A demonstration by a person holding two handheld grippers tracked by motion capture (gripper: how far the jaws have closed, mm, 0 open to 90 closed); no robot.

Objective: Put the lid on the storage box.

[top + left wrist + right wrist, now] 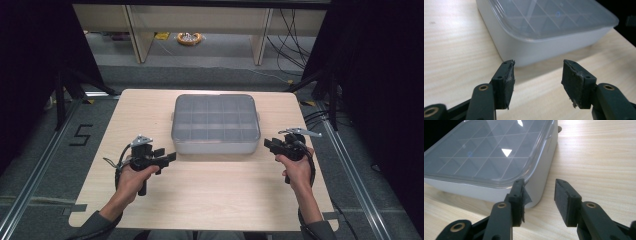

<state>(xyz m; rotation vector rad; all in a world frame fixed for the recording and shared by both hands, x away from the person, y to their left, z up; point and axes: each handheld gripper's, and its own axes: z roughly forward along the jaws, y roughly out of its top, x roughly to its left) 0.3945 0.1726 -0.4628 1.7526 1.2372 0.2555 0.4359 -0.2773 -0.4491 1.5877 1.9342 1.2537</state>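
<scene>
A grey plastic compartment box [215, 123] with a clear shut lid sits in the middle of the wooden table [210, 195]. Through the lid [544, 17] I see a grid of dividers. My left gripper [169, 158] is held just off the box's near left corner, open, with nothing between its pads [507, 85]. My right gripper [268, 145] is held off the near right corner [534, 195], also open and empty. Both point inward at the box without touching it.
The table's near half is bare wood between my forearms. Dark curtains flank the table. Beyond the far edge stand pale bench legs [139, 35], loose cables [295, 45] and an orange coil [189, 38] on the floor.
</scene>
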